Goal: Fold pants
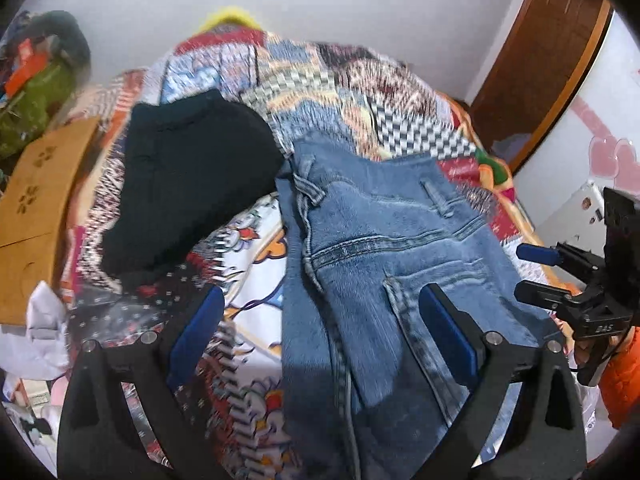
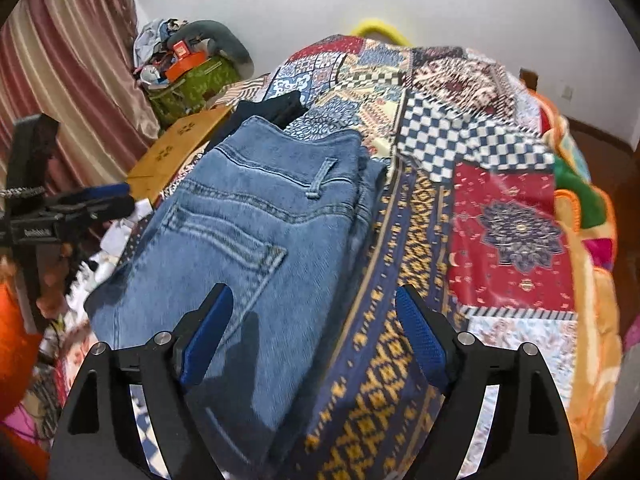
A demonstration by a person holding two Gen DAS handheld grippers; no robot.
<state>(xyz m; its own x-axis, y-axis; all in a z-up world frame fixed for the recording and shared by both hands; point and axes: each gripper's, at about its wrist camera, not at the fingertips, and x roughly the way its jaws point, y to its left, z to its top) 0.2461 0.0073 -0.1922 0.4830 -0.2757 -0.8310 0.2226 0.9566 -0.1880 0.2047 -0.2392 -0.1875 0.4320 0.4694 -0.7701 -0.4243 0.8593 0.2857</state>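
Our right tool (image 2: 314, 332) gapes wide, gripping nothing, its left pad above the folded blue jeans (image 2: 256, 216). Our left tool (image 1: 322, 332) also stands open and empty over their left edge. The jeans lie on the patchwork bedspread (image 2: 508, 216), beside a black garment (image 1: 188, 176).

Left claw (image 1: 320, 328): jaws stand wide apart, blue pads (image 1: 448, 332) facing each other, nothing pressed between them, pointing steeply downward. Right claw (image 2: 316, 332): jaws likewise spread wide, nothing gripped, pitched downward. In the left wrist view the right claw sits at 3 o'clock, carried by a hand (image 1: 588, 346) in an orange sleeve (image 1: 622, 384).
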